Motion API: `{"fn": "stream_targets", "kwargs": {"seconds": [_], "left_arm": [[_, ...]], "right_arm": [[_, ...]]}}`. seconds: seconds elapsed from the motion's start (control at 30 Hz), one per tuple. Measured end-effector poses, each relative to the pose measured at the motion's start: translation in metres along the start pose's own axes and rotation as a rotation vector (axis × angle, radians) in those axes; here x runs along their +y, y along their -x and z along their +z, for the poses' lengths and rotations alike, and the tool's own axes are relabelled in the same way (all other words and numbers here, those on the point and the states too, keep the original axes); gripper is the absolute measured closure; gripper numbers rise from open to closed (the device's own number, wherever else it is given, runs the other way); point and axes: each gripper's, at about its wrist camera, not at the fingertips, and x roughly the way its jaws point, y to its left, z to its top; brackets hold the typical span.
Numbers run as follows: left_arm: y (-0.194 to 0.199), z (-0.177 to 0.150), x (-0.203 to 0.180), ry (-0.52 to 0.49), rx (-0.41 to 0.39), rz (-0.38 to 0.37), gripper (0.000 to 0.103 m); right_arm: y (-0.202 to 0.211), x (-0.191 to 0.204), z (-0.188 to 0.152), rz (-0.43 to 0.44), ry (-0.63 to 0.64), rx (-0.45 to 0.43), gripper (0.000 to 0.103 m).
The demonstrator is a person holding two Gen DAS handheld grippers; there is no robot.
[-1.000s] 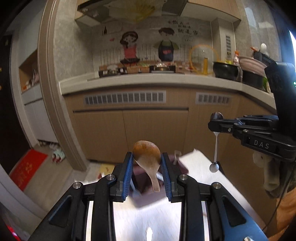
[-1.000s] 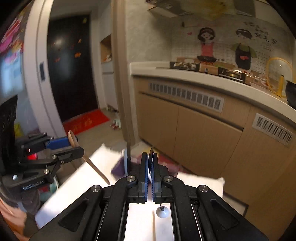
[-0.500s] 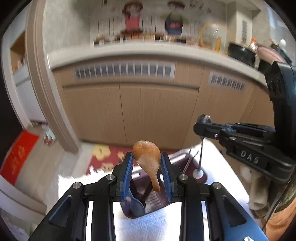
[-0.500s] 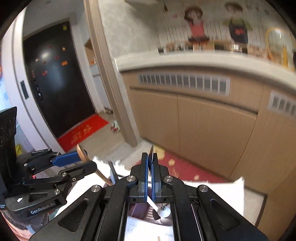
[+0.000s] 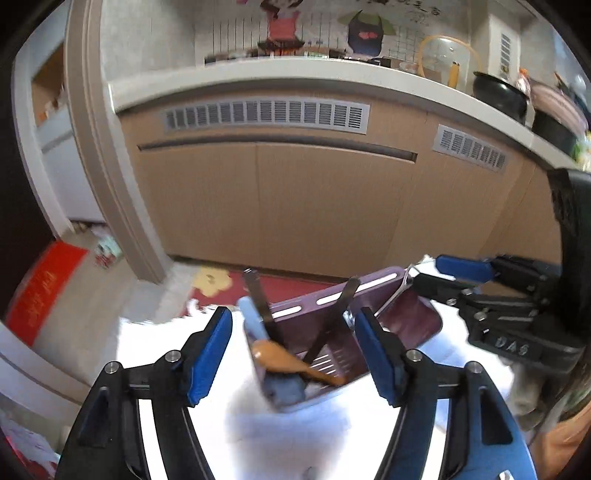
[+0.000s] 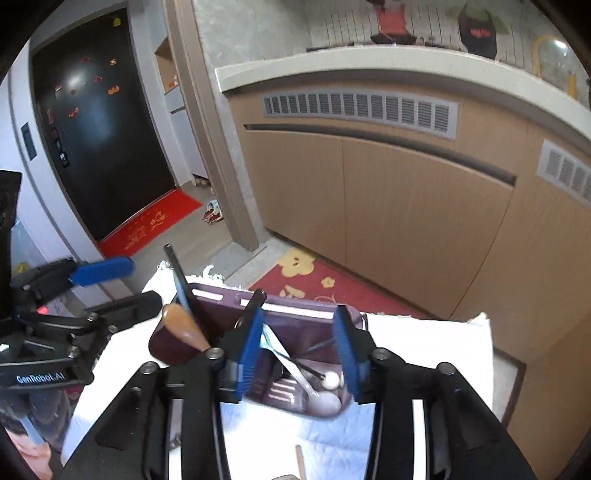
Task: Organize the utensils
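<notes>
Wooden spoon (image 5: 291, 360) lies slanted inside the purple holder (image 5: 424, 321), directly ahead between the left gripper (image 5: 295, 349) jaws; both grippers' jaws stand apart, empty. Right gripper (image 6: 297, 349) hovers over the holder's other end.

1. Kitchen counter (image 5: 295, 79): pale top with a rounded edge, running across both views.
2. Cabinets (image 6: 406, 206): light wood doors below the counter, with a dark recessed slot along the top.
3. Vents (image 5: 266, 114): grey slatted grilles set above the cabinet doors.
4. Back wall (image 5: 332, 33): white tile bearing 2 cartoon figures.
5. Door (image 6: 96, 122): dark, glossy, dotted with small stickers.
6. Doormat (image 6: 147, 225): red, lying on the floor before the door.
7. Rug (image 6: 325, 284): red with yellow flowers, at the cabinet base.
8. Pillar (image 5: 107, 147): beige, beside the counter's end.
9. Pots (image 5: 502, 96): dark, standing on the counter at right.
</notes>
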Motion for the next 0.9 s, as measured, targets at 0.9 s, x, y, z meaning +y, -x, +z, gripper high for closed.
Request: {"fn": "stream_targets", "kwargs": {"seconds": [0.9], "left_arm": [[0.024,-0.199,-0.013,-0.032,0.446,-0.213,0.047]], "right_arm": [[0.06,0.022,-0.187,-0.094,0.122,0.211,0.046]]}}
